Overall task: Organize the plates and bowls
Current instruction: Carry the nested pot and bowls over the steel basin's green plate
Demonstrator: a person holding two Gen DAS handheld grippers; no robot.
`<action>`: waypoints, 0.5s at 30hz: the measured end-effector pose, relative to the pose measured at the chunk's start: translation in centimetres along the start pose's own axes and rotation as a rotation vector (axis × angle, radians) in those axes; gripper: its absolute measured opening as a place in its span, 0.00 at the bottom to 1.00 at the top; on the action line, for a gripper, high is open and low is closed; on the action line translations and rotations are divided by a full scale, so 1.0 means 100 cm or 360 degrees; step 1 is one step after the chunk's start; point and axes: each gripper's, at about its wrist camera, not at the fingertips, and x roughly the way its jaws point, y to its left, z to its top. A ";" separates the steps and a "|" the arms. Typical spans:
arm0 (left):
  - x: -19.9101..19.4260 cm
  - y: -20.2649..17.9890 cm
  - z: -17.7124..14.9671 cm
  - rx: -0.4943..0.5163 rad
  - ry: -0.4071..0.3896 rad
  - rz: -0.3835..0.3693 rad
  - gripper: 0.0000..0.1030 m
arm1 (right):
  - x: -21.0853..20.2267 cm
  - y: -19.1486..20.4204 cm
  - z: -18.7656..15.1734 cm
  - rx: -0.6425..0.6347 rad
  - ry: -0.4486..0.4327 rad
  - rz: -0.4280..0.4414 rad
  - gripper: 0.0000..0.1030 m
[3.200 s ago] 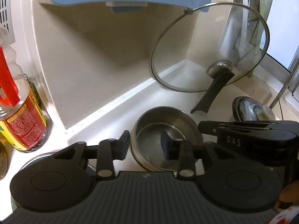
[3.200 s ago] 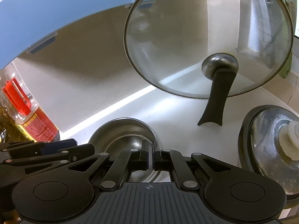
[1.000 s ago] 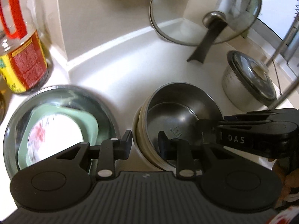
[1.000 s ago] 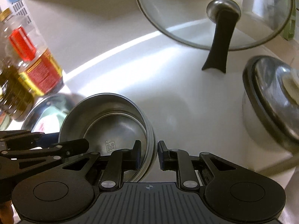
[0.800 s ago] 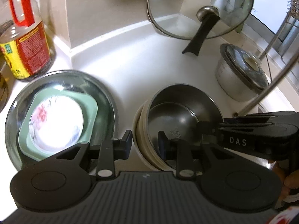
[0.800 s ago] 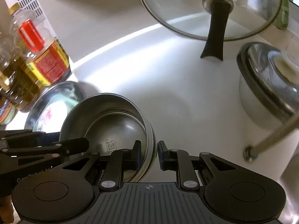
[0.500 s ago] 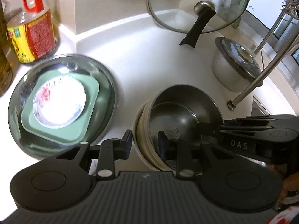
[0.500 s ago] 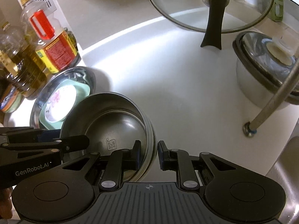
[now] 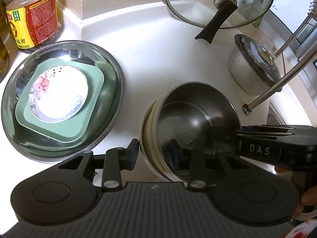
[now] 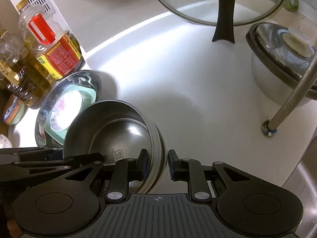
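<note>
Both grippers straddle opposite rims of the nested steel bowl stack [image 9: 196,123] on the white table [image 9: 158,49], left gripper [image 9: 153,154] and right gripper [image 10: 156,165] fingers just loosened, narrow gaps, beside the plate-filled steel basin [image 9: 111,67].
</note>
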 end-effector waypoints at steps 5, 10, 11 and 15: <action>0.000 0.002 0.002 -0.0008 0.0013 0.0001 0.26 | 0.000 -0.002 0.003 0.0006 0.0020 0.0013 0.22; -0.001 0.000 0.002 -0.0003 0.0007 0.0014 0.25 | -0.001 0.001 0.002 -0.0048 0.0016 -0.0005 0.21; 0.000 0.000 0.002 -0.0002 0.0010 0.0015 0.25 | -0.001 0.002 0.003 -0.0049 0.0015 -0.0007 0.21; 0.000 -0.002 0.004 0.0005 0.0027 0.0029 0.25 | 0.001 0.005 0.004 -0.0064 0.0023 -0.0021 0.20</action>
